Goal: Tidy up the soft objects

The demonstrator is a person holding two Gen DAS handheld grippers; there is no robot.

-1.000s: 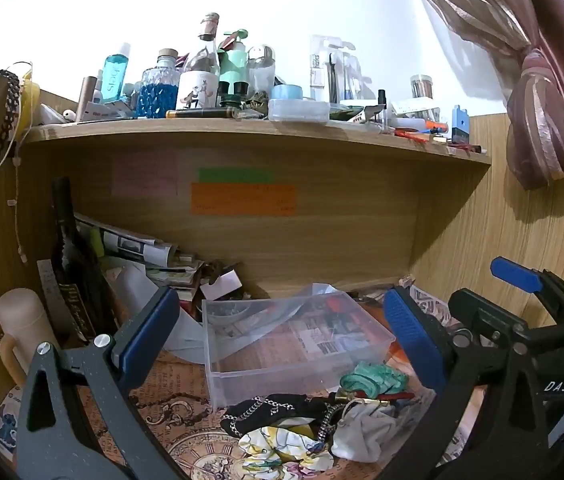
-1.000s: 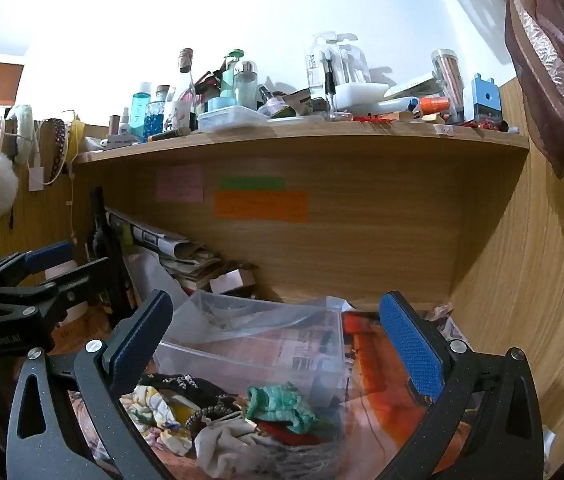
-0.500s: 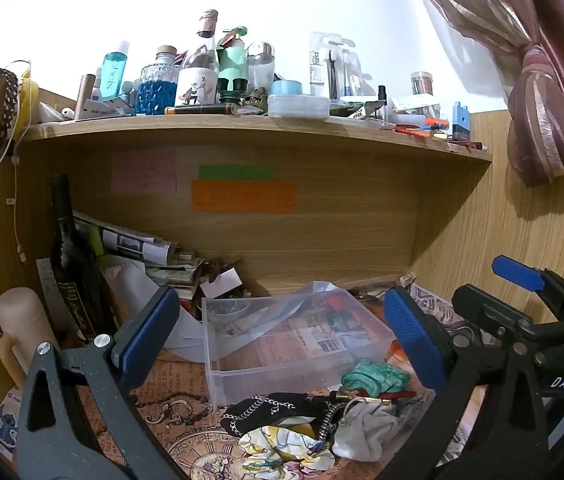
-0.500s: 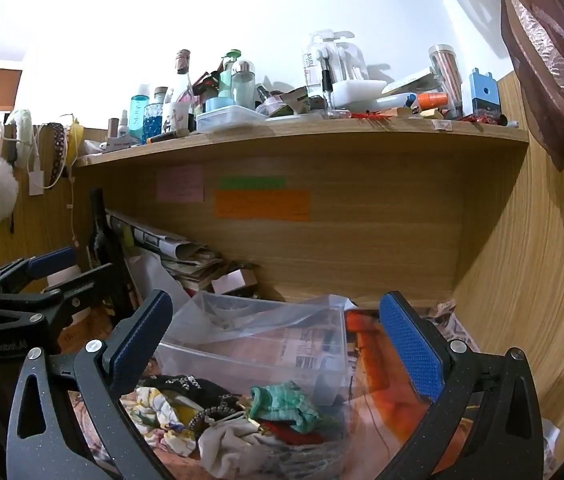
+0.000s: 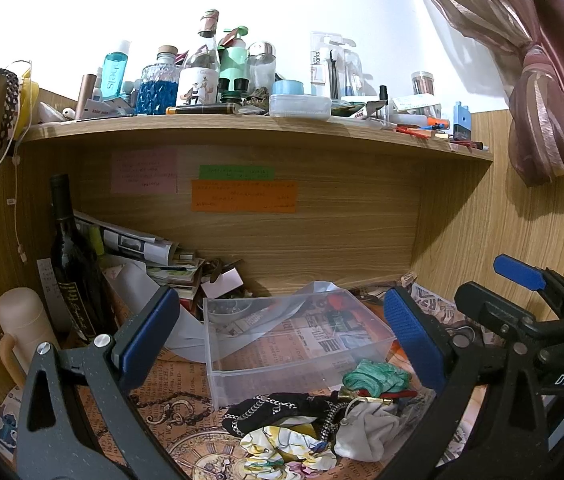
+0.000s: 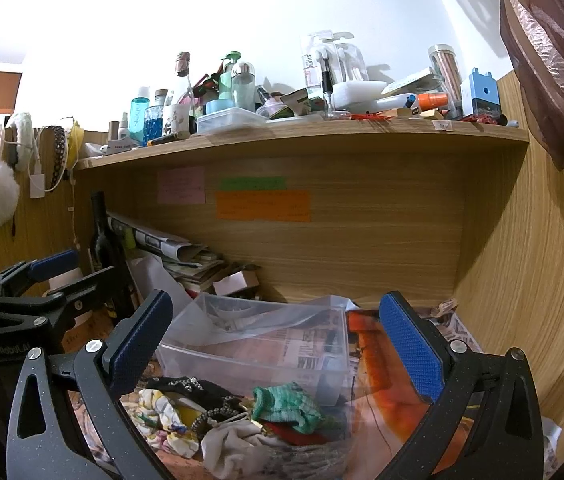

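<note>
Both grippers are hovering over a cluttered desk nook; the left gripper [image 5: 282, 332] is standing with its blue-padded fingers spread wide and holding nothing; the right gripper [image 6: 277, 340] is likewise gaping wide and empty, and it is showing at the right edge of the left wrist view.

A small heap of soft things is lying on the patterned paper covering the desk, just in front of a clear plastic box [image 5: 282, 344]; the box is sitting open and looks empty apart from a loose clear sheet drooping into it. In the heap, a green knitted piece [image 5: 376, 376] is resting at the box's front right corner; a black cloth with a chain [image 5: 277, 410] is lying beside it; a floral scarf [image 5: 286, 446] and a grey-white cloth [image 5: 366, 430] are sitting nearest the camera, touching each other.

A dark wine bottle [image 5: 71, 264] is standing upright at the left, with folded newspapers [image 5: 133, 240] leaning behind it; a wooden shelf [image 5: 257, 128] above is carrying crowded bottles and jars; coloured sticky notes [image 5: 241, 196] are clinging to the back panel.
</note>
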